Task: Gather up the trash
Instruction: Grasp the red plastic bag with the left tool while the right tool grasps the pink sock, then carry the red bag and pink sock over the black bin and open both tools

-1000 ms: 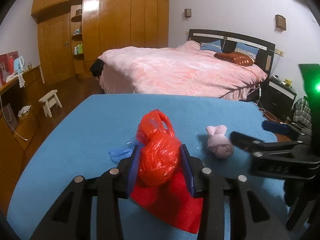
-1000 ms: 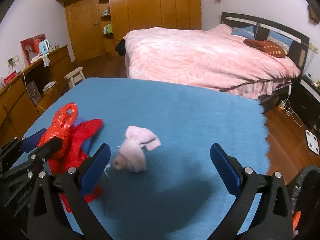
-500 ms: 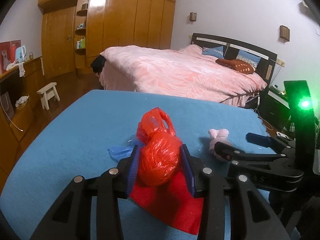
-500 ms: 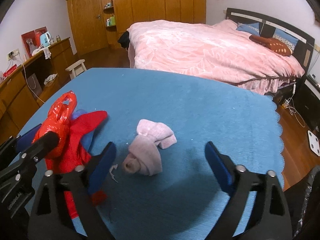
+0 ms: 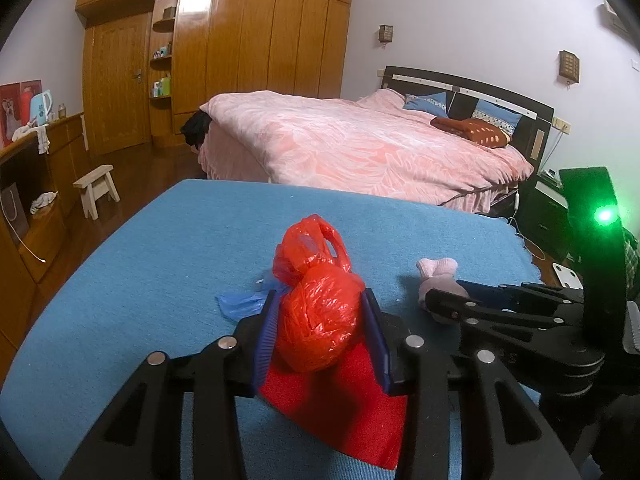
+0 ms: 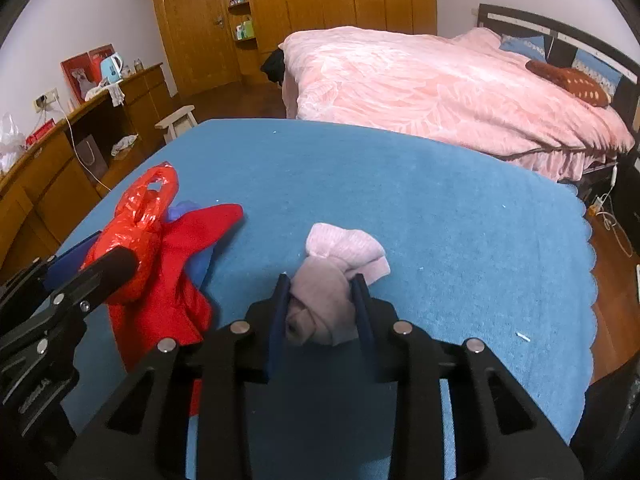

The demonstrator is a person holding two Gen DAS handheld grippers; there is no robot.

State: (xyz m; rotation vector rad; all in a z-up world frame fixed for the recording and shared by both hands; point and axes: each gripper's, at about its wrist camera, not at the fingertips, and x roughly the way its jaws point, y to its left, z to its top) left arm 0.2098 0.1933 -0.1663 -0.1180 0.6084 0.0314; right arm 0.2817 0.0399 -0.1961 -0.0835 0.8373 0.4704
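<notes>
While both pieces sit gripped on the blue cloth-covered table (image 6: 440,200), nothing is binned yet. Left gripper (image 5: 320,322) is clamped on the crumpled red plastic bag (image 5: 318,320); at its three o'clock, the right gripper (image 6: 320,306) has just been closing and pinches the balled pink sock (image 6: 324,304). Red cloth (image 6: 176,280) and blue plastic scrap (image 5: 240,304) remain.

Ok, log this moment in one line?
left gripper: shut on red bag | right gripper: jaws just closed onto pink sock | surface: blue cloth
</notes>
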